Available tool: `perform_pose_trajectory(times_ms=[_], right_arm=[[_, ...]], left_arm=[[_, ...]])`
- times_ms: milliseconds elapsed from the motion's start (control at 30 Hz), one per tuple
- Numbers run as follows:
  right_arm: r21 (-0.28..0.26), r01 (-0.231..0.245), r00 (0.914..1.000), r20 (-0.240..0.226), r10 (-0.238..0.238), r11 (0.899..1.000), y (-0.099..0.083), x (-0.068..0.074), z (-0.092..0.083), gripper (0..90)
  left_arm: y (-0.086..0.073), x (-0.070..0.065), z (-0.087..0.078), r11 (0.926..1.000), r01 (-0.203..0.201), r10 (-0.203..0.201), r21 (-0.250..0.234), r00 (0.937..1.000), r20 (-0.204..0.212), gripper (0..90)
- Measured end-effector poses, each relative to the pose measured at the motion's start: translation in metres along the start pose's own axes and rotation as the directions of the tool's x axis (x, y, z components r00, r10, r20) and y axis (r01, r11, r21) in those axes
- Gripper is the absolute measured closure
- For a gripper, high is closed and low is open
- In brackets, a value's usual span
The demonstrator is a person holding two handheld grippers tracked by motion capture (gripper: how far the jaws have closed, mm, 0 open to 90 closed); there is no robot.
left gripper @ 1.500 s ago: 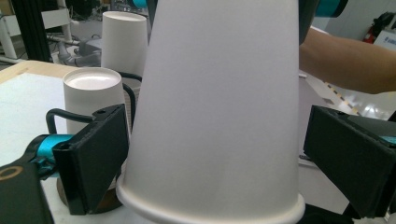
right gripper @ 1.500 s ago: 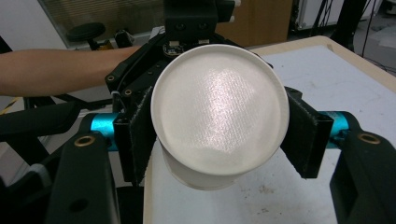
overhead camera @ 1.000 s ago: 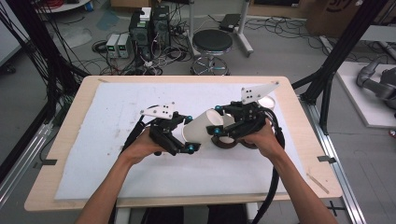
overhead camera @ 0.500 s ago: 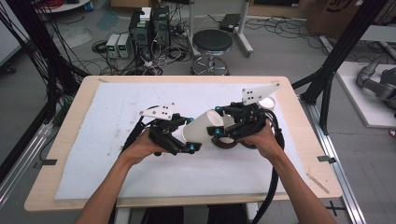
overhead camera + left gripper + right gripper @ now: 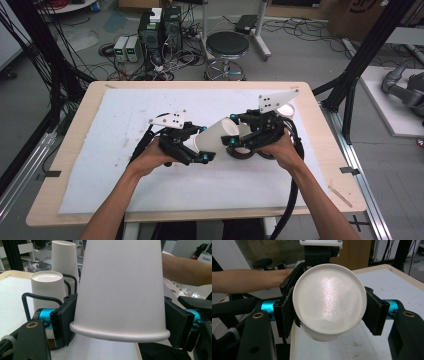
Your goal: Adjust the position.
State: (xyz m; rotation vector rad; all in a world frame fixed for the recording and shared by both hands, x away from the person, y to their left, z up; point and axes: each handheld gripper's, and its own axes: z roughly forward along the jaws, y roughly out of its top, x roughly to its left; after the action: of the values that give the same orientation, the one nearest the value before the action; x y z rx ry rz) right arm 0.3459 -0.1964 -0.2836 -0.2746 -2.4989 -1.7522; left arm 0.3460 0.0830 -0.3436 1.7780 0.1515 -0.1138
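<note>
Table [image 5: 95,210] first: wooden top with a white mat [image 5: 125,120] over most of it, which gives me a soft working surface. I keep both hands near its middle, so the work sits under the overhead camera.

Left gripper [image 5: 192,150] and right gripper [image 5: 239,141] face each other across a single white paper cup [image 5: 216,137]. The cup lies tilted on its side in the air between them, off the mat, its base toward my right hand and its mouth toward my left. I hold it from both ends at once, and I judge this to be either a handover or a pull to free one cup from another nested in it.

Left gripper view: my jaws are closed onto the cup [image 5: 120,287] near its rolled rim, one pad on each flank, spread about the width of the cup. Gripping beside the rim makes sense, since the rim stiffens the wall there.

Right gripper view: my jaws pinch the cup [image 5: 329,305] near its closed base, pads pressed on both sides, the flat bottom facing the camera. A second rim seems to peek out below the base, so there may be two cups nested; I can't be sure.

Stack of spare cups [image 5: 64,262] stands in a black wire holder [image 5: 40,298] beyond the left jaws, with another upturned cup [image 5: 47,286] beside it. Keeping it near saves reach.
</note>
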Motion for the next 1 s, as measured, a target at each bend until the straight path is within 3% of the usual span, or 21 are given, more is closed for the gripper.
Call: perform_pose_trajectory(times_ms=[167, 233, 300, 500, 1000], right_arm=[[-0.003, 0.016, 0.9998, 0.016, -0.016, 1.000, 0.000, 0.001, 0.000, 32.6], [-0.007, 0.006, 0.9998, 0.017, -0.006, 1.000, 0.000, 0.001, 0.002, 19.4], [0.002, -0.011, 0.9985, 0.053, 0.011, 1.000, 0.000, 0.001, 0.003, 14.4], [0.007, -0.013, 0.9993, 0.035, 0.012, 1.000, -0.001, 0.001, 0.003, 13.7], [0.041, -0.003, 0.9986, 0.053, 0.001, 0.999, -0.001, 0.002, -0.001, 13.7]], left_arm=[[0.000, 0.000, -0.001, 1.0000, 0.002, -0.002, -0.003, 1.0000, -0.001, 23.8], [0.000, 0.000, -0.001, 1.0000, 0.000, 0.000, -0.001, 0.9999, -0.014, 24.0], [0.000, 0.000, -0.002, 1.0000, 0.004, -0.004, 0.001, 0.9998, -0.019, 24.3], [0.000, 0.000, -0.003, 1.0000, 0.000, 0.000, 0.007, 0.9997, -0.023, 25.1], [0.002, -0.003, -0.010, 0.9993, -0.003, 0.005, 0.037, 0.9988, -0.049, 25.3]])
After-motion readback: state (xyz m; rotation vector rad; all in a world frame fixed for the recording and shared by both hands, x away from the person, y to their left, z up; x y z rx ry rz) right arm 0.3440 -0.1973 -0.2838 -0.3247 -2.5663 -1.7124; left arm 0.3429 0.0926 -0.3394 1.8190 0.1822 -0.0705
